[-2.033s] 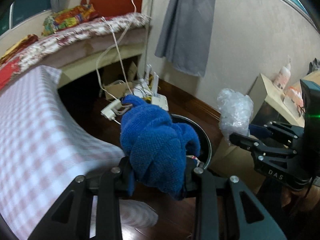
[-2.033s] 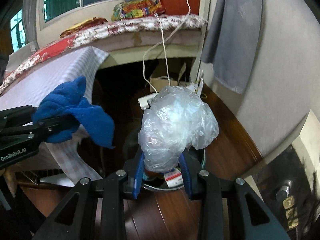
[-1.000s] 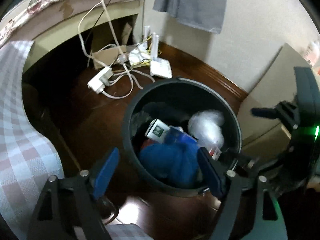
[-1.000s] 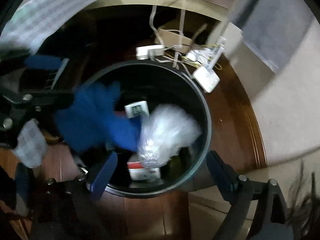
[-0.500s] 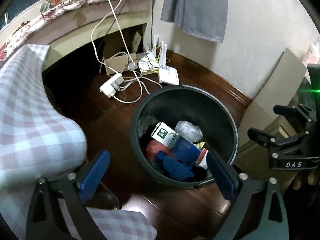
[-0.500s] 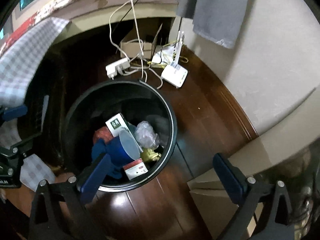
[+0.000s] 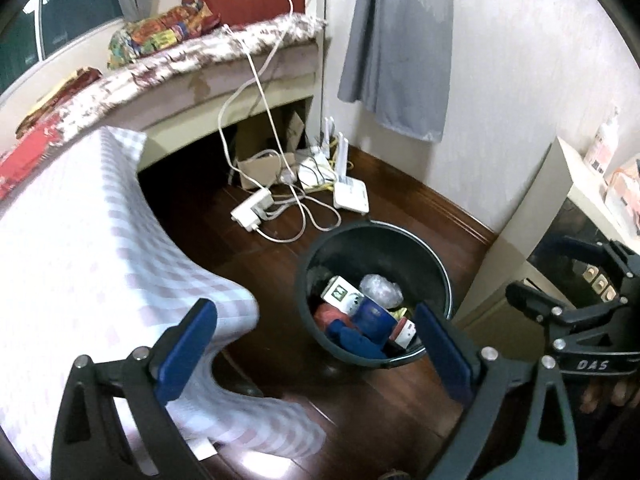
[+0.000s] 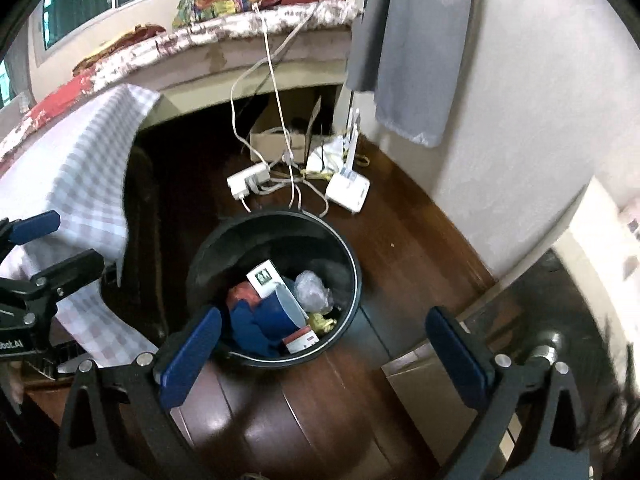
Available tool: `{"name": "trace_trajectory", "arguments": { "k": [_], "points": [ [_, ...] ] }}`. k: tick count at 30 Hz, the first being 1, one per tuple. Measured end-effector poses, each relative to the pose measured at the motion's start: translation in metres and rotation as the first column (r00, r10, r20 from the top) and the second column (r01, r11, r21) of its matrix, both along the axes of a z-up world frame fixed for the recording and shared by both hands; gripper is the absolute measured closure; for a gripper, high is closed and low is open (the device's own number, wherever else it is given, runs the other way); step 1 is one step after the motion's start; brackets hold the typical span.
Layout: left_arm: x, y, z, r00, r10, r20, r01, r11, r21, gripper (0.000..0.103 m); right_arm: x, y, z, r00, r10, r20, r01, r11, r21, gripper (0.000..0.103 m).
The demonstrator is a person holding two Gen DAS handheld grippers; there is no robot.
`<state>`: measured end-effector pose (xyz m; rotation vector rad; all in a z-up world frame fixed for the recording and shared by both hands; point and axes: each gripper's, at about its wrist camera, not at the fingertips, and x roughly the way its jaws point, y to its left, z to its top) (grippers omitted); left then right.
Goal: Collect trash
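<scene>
A black bin stands on the dark wood floor. Inside it lie the blue cloth, the crumpled clear plastic bag, a small white carton and other rubbish. My left gripper hangs open above and in front of the bin with nothing between its fingers. In the right wrist view the bin holds the same blue cloth and plastic bag. My right gripper is open and empty above the bin's near rim. Each gripper shows in the other's view: the right gripper, the left gripper.
A checked tablecloth hangs over a table edge at the left. Behind the bin lie a power strip, a white router, loose cables and a cardboard box under a bed. A pale cabinet stands at the right by the wall.
Both grippers let go of the blue cloth and the plastic bag, which dropped into the bin. Both then rose and drew back, so the bin looks smaller and lower.
</scene>
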<state>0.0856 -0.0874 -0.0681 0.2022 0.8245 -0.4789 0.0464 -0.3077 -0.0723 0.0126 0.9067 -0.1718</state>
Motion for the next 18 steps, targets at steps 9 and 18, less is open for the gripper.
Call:
{"name": "trace_trajectory", "arguments": {
  "k": [9, 18],
  "points": [
    [-0.010, 0.026, 0.028, 0.998, 0.039, 0.051, -0.037, 0.999, -0.038, 0.003, -0.011, 0.034, 0.038, 0.998, 0.024, 0.052, -0.023, 1.000, -0.021, 0.000],
    [-0.037, 0.050, 0.060, 0.988, 0.071, 0.140, -0.063, 0.996, -0.060, 0.003, -0.037, 0.064, 0.076, 0.993, 0.069, 0.097, -0.061, 0.995, -0.080, 0.000]
  ]
}}
